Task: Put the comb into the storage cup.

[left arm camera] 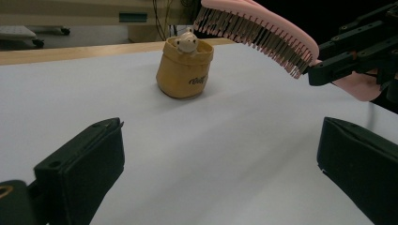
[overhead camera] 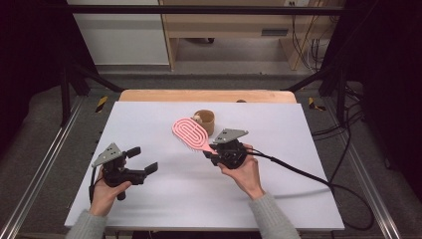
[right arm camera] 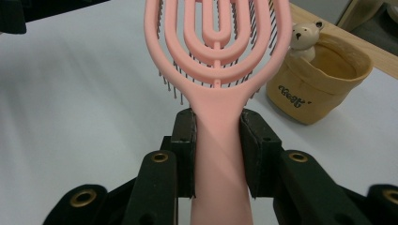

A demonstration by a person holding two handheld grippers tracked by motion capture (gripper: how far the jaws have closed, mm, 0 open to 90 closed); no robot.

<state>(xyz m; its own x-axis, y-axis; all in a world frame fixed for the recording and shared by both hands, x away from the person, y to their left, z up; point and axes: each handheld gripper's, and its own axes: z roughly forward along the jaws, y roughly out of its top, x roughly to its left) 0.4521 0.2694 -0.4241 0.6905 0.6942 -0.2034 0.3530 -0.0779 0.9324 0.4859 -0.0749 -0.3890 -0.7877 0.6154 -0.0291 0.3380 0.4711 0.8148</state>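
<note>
A: Pink hairbrush [overhead camera: 190, 133]: held clear of the white tabletop [overhead camera: 149, 199], a little past centre. Head points toward 10 o'clock from the grip, bristles down, looped back up.

B: Confirmed from the right gripper view. Right hand-held gripper [right arm camera: 217, 136] has its jaws clamped on the brush handle, one pad flat on each side, narrowed to the handle's width. Head rises straight ahead of the jaws.

A: Nearest neighbour?

B: Tan fabric pouch [overhead camera: 205, 121], upright, at about 1 o'clock from the brush head, just beside it in the high view. A small bear figure [right arm camera: 304, 36] peeks over its rim. Pouch stands on the tabletop, not touching the brush.

A: Left gripper view puts the bristles [left arm camera: 263, 40] above and at 2 o'clock from the pouch, with a gap between them.

B: Left hand-held gripper [overhead camera: 143, 160]: at 8 o'clock from the brush, well apart, low over the near left of the tabletop. Jaws spread wide, nothing between them.

A: Cable [overhead camera: 308, 174] trails from the right one toward 4 o'clock, off the tabletop edge.
</note>
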